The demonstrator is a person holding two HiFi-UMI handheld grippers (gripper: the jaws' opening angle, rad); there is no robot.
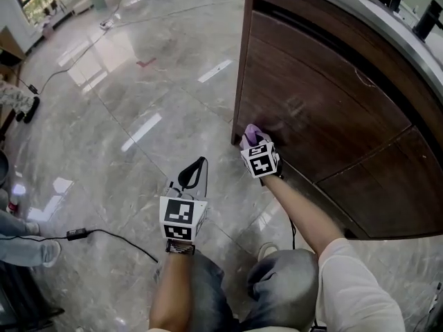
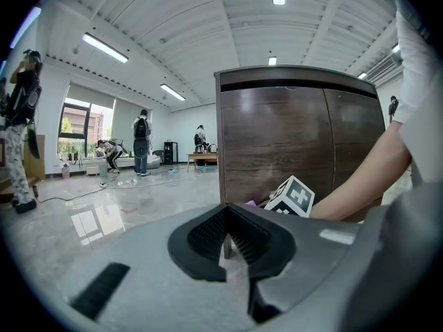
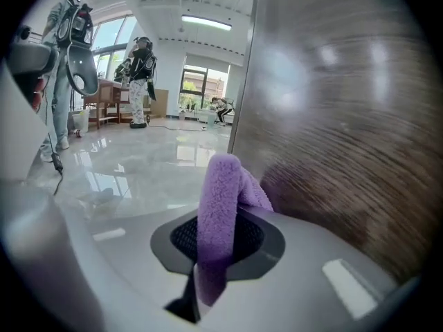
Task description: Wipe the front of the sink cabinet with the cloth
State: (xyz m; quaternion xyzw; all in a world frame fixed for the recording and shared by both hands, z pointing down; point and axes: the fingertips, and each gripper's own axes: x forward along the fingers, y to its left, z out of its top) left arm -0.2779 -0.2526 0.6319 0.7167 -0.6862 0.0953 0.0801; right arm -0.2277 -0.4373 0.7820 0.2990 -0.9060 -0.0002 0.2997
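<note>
1. The left gripper (image 1: 196, 172) hangs over the marble floor (image 1: 118, 109), well apart from the sink cabinet (image 1: 332, 109). Its own view shows the jaw tips together with nothing between them.
2. In the head view, only a purple tip of the cloth (image 1: 250, 133) shows ahead of the right gripper (image 1: 253, 142), at the cabinet's lower left corner.
3. The right gripper view shows the jaws clamped on the folded cloth, which lies against the wood front.

bright daylight | ceiling strips | floor (image 1: 138, 109) glare | fisheye edges | cabinet (image 3: 346, 116) blurred
</note>
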